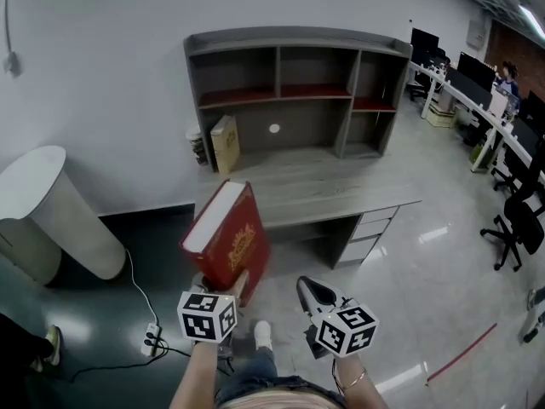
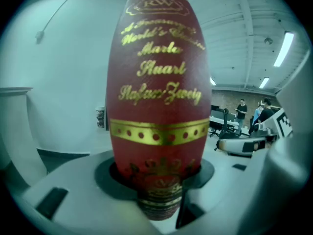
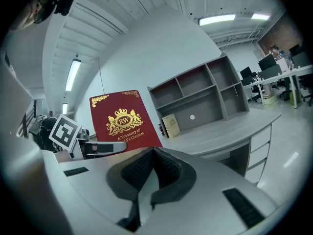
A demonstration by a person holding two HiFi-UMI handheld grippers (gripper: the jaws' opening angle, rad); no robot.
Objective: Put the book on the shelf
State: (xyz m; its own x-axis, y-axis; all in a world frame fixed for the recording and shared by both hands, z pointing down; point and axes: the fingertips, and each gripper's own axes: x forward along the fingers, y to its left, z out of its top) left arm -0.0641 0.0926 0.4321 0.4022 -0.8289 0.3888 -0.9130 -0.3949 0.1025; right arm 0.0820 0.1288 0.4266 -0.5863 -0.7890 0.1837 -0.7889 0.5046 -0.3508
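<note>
Grip looks firm on my left side: the left gripper [image 1: 230, 286] is clamped on the lower end of the red book [image 1: 228, 237]. In the left gripper view the spine, with its gold lettering and gold band, rises from between the jaws, and both press against it. From the head view the book is up in the air in front of the grey desk [image 1: 358, 190] and clear of it. It is tilted, with the white page edge turned up and to the left and the gold-crested cover facing right.

My right gripper [image 1: 308, 292] hangs just right of the book, apart from it. Its jaws are together, the ribbed pads [image 3: 166, 168] meet, and nothing sits between them.

The shelf unit [image 1: 294, 83] stands at the back of the desk against the white wall, well beyond the book. In its lower left bay a tan book [image 1: 225, 143] leans upright. Just left of that is a small cup-like thing [image 1: 197, 145] that I cannot make out well. A white round dot [image 1: 274, 129] marks the back panel. Drawers [image 1: 364, 233] hang under the right end of the desk.
</note>
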